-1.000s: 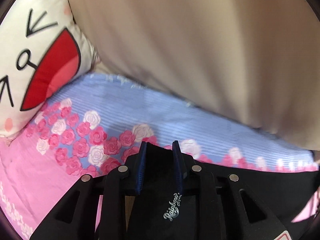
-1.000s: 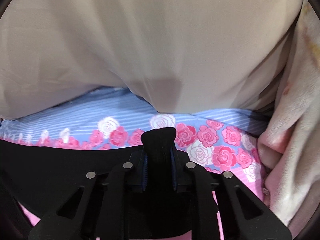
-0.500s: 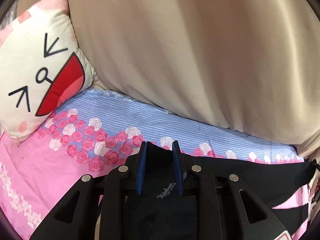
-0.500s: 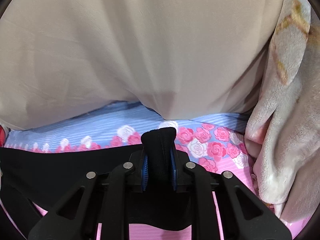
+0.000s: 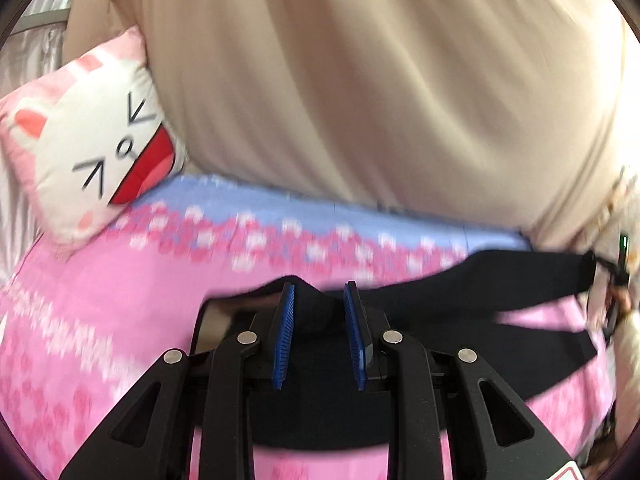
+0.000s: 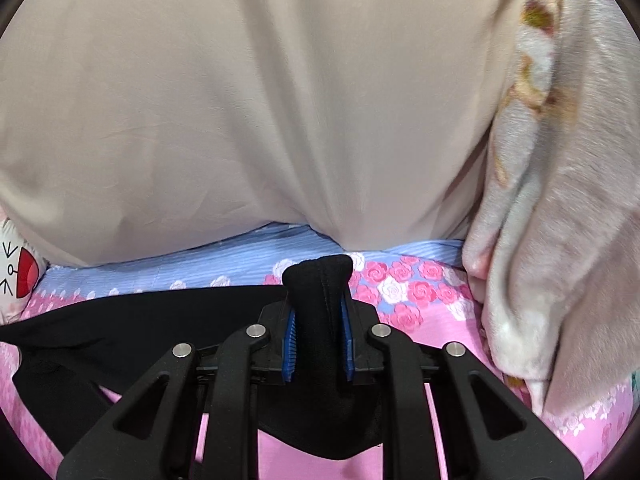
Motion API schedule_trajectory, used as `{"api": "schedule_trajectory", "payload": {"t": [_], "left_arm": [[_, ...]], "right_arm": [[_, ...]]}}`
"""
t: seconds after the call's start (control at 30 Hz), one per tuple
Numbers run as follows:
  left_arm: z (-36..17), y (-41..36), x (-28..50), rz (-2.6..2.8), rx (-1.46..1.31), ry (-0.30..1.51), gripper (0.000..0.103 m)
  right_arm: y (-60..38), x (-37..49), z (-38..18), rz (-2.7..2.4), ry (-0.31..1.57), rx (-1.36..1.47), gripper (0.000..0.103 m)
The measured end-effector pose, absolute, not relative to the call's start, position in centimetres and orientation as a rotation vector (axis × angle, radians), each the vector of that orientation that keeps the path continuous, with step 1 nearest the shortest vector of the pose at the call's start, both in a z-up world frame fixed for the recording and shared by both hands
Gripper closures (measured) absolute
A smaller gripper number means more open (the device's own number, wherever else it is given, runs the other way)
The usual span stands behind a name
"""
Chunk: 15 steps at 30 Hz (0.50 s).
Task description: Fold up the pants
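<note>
Left gripper (image 5: 318, 292) was clamped on a bunched edge of the black pants (image 5: 500, 276), which stretched off toward 3 o'clock above the pink floral bedsheet (image 5: 100, 320) (left view blurred, so pad contact looked likely rather than certain). Right gripper (image 6: 318, 312) was clamped on another fold of the pants (image 6: 140, 316), cloth trailing toward 9 o'clock. Beige cushion (image 6: 240, 100) filled 12 o'clock; cat pillow (image 5: 88, 148) sat at 10 o'clock.

A beige cushion (image 6: 248, 100) walls off the upper frame, a fleece blanket (image 6: 560, 208) blocks the right, a cat pillow (image 5: 92, 152) the upper left; the pink bedsheet (image 5: 100, 320) lower left lies open.
</note>
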State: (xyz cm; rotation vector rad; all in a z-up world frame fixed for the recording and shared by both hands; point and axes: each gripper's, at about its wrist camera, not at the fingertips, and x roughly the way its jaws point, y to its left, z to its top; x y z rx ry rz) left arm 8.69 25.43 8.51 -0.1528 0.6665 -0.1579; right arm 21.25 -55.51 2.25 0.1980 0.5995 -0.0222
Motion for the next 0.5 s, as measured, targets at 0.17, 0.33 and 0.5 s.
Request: {"api": "schedule_trajectory", "payload": {"t": [0.17, 0.33, 0.5], "left_arm": [[1.9, 27.7, 5.0, -0.023, -0.191, 0.792, 0.103], [-2.0, 27.0, 5.1, 0.069, -0.12, 0.895, 0.103], [-0.2, 22.8, 7.2, 0.1, -0.063, 0.841, 0.006]], "right_arm": [[-55.8, 19.1, 1.6, -0.025, 0.6, 0.202, 0.087], [-55.1, 18.7, 0.8, -0.029, 0.616, 0.208, 0.087], [-54.2, 19.5, 1.8, -0.021, 0.612, 0.2, 0.087]]}}
